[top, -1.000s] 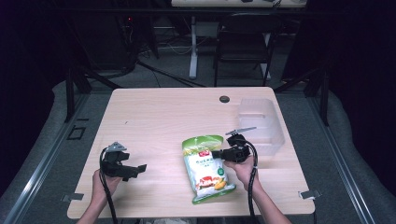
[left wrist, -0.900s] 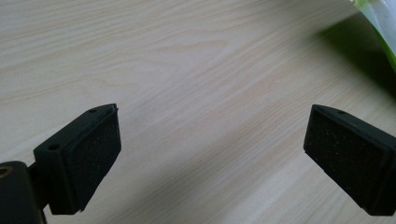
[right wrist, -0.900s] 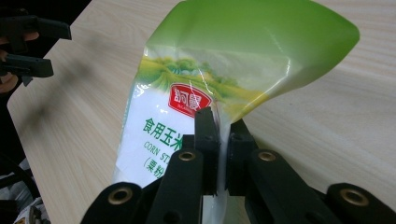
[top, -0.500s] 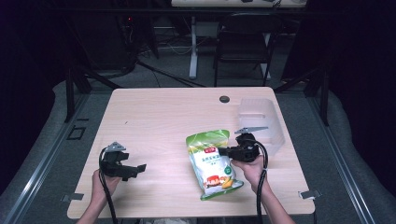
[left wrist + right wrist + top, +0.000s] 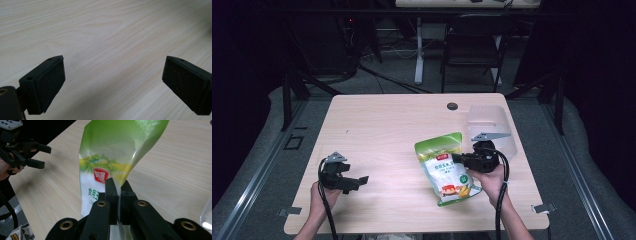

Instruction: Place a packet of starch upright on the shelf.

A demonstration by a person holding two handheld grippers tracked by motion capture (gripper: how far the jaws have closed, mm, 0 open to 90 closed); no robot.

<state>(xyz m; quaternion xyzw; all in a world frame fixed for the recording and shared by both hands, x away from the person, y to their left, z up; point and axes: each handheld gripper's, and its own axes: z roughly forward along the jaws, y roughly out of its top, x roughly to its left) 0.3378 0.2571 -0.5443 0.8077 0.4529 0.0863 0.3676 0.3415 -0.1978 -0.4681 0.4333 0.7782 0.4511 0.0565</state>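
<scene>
The bag (image 5: 447, 167) is green on top, white below, with a red logo and what looks like yellow corn; the desk (image 5: 387, 130) is pale woodgrain.

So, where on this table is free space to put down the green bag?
The widest bare patch of the light wooden table lies between the left gripper and the green and white plastic snack bag, reaching to the far edge. The right side is crowded: the right gripper, shut on the bag, the clear plastic bin and the small dark round cable hole.

High overhead view, two close gripper views, shared table (image 5: 392, 125).
</scene>
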